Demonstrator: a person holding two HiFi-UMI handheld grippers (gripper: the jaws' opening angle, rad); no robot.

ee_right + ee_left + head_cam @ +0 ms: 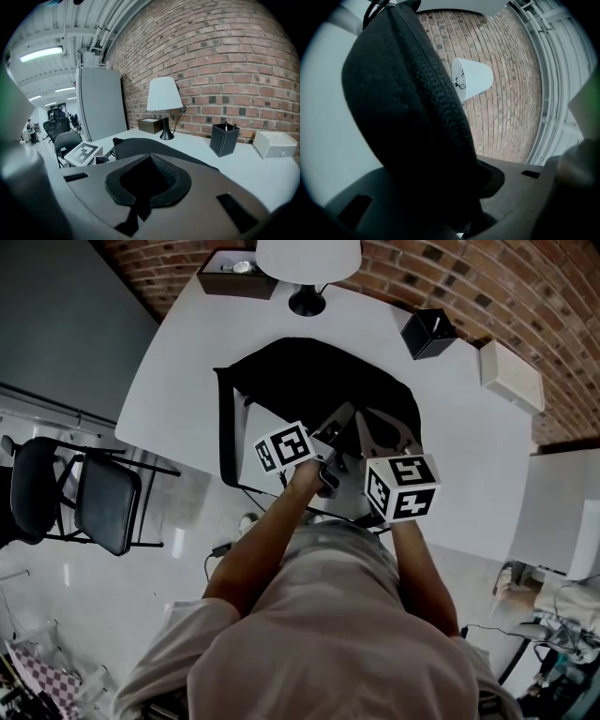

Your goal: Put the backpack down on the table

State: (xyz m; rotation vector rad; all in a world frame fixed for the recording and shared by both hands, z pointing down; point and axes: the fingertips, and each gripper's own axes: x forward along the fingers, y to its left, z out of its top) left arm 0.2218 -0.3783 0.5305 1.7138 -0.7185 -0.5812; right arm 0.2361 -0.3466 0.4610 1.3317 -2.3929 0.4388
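A black backpack (309,381) lies on the white table (183,381), its straps hanging over the near edge. Both grippers meet at its near end. My left gripper (336,426) is closed on a thick fold of the bag; in the left gripper view the black fabric (408,108) fills the gap between the jaws (454,197). My right gripper (384,432) is shut with black backpack fabric pinched in the hollow between its jaws (147,187). In the right gripper view the bag's body (136,147) stretches away, with the left gripper's marker cube (84,153) beside it.
A white-shaded lamp (307,268) and a brown box (234,276) stand at the table's far edge. At the right are a black pen holder (429,332) and a white box (511,376). A black chair (94,498) stands left of the table and a brick wall runs behind it.
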